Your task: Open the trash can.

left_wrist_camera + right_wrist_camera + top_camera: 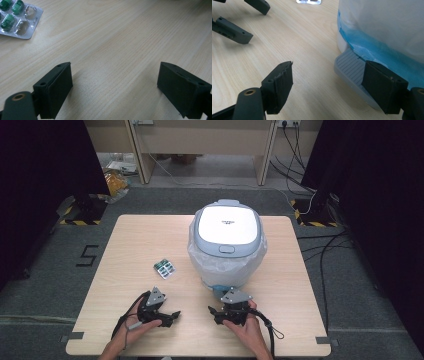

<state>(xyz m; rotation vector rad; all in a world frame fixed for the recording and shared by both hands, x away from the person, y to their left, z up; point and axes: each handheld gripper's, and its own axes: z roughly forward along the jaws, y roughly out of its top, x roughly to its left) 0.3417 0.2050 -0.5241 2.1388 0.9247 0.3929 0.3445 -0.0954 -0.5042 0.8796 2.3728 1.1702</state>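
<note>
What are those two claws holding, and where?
Nothing. The left gripper and right gripper both gape empty; the right one's jaw is near the grey pedal.

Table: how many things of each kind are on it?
White pedal bin with plastic bag liner: 1
Silver blister pack of green capsules: 1
Black two-jaw tools held in hands: 2, the left tool and the right tool
Total: 4

A pale wooden table [140, 235] stands on grey carpet [50, 285] beside loose cables [325, 245].
</note>
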